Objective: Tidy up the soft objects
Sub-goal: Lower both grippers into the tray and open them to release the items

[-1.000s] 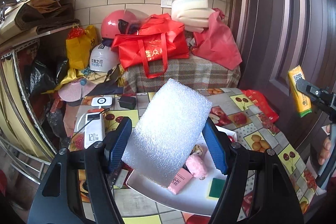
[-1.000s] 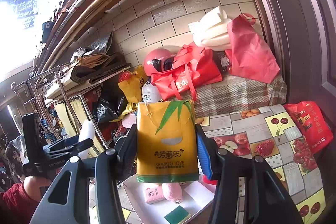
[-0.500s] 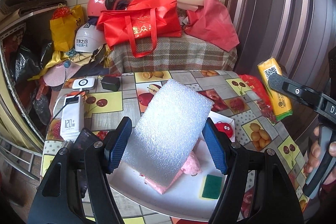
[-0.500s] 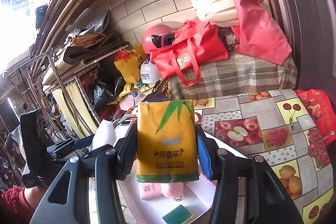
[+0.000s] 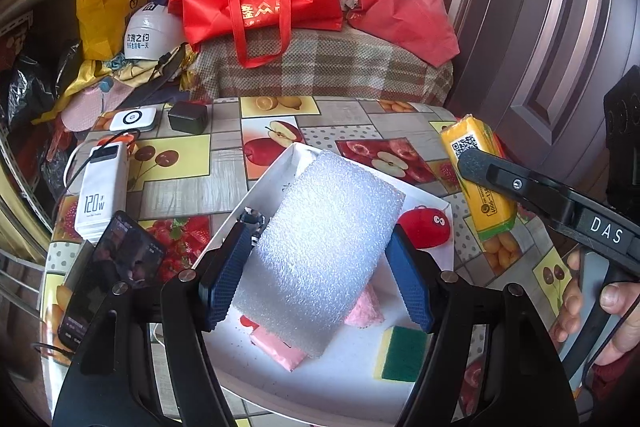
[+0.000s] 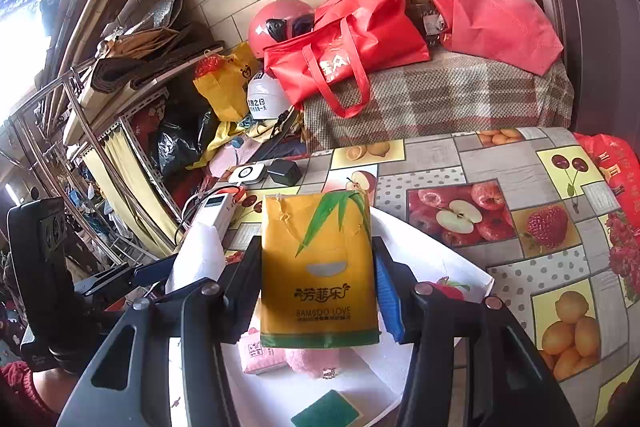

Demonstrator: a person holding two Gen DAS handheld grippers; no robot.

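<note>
Both grippers have descended toward the white rectangular tray (image 5: 276, 175) at bench centre, left gripper (image 5: 316, 279) jaws clamping the white foam sheet (image 5: 324, 251), right gripper (image 6: 318, 291) jaws clamping the yellow tissue pack (image 6: 320, 267) at 3 o'clock, so placement appears imminent.

fruit-print table (image 5: 224, 183), white tray (image 5: 276, 175), power bank (image 5: 102, 189)

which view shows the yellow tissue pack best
The right wrist view: the tissue pack fills the centre, front print readable, clamped in the right gripper. The left wrist view shows only its barcode side at the right edge, partly hidden by a gripper finger.
</note>
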